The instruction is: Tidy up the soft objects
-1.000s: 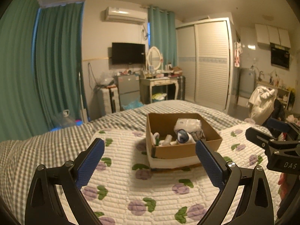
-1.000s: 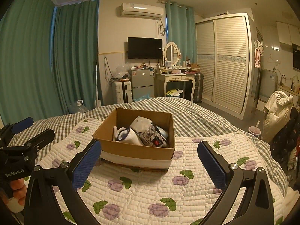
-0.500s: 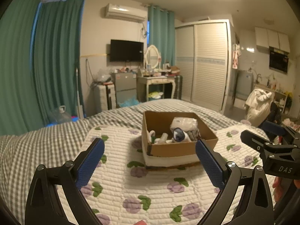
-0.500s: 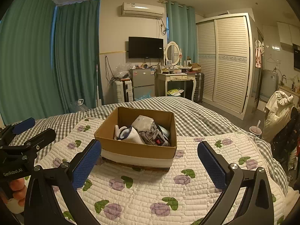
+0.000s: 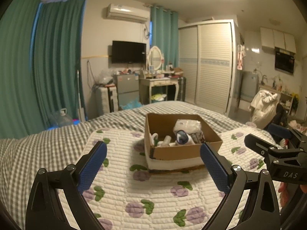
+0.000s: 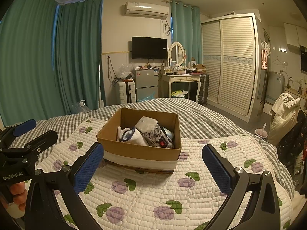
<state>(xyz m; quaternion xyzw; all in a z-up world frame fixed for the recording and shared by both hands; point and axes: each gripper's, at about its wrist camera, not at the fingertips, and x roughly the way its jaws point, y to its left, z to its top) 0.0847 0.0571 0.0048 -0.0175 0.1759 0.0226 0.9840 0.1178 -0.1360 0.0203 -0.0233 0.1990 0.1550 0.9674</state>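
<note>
Your left tool (image 5: 152,158) and right tool (image 6: 153,160) both stood wide, holding nothing, short of the box (image 6: 141,150). The box sat mid-quilt (image 6: 153,193) on the bed (image 6: 201,122), well in from its edges, with a white sock (image 6: 137,137) and a plastic-wrapped pack (image 6: 153,132) heaped inside. Likely light, limp goods; the wrap may slip. Pinch the sock at a bunched fold, the pack across its narrow side.
</note>
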